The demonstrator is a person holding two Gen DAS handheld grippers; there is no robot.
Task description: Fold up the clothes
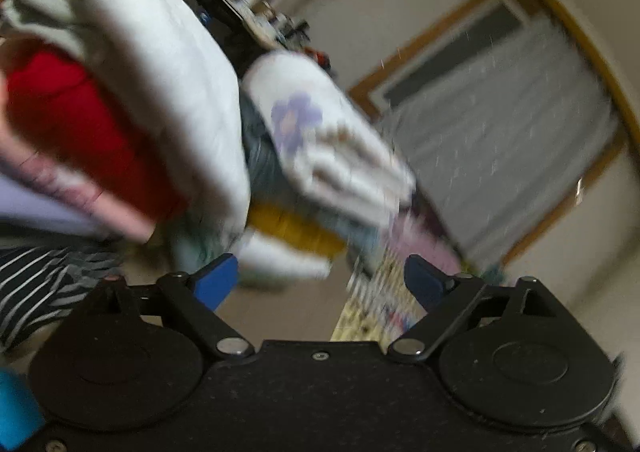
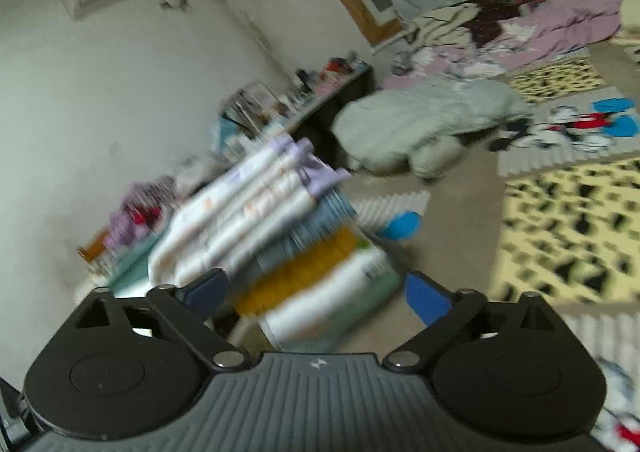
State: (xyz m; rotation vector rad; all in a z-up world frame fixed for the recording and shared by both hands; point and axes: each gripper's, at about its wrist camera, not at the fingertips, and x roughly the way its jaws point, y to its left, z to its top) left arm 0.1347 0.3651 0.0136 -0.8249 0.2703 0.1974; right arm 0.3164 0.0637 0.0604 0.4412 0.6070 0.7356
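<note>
Both views are motion-blurred and tilted. In the left wrist view a stack of folded clothes [image 1: 320,155] stands ahead, topped by a white garment with a purple flower [image 1: 296,115], over grey, yellow and white layers. My left gripper [image 1: 320,284] is open just short of the stack, with nothing between its blue fingers [image 1: 216,280]. In the right wrist view the same stack [image 2: 280,223] shows a white and lilac folded piece on top. My right gripper [image 2: 316,292] is open too, its left finger level with the stack's near side and nothing held.
A second pile [image 1: 132,99] of white, red and pink garments crowds the left of the left wrist view, with striped cloth [image 1: 36,288] below. The right wrist view shows a grey bundle [image 2: 420,123], patterned play mats [image 2: 572,228], rumpled pink bedding [image 2: 560,23] and a cluttered low shelf [image 2: 304,99].
</note>
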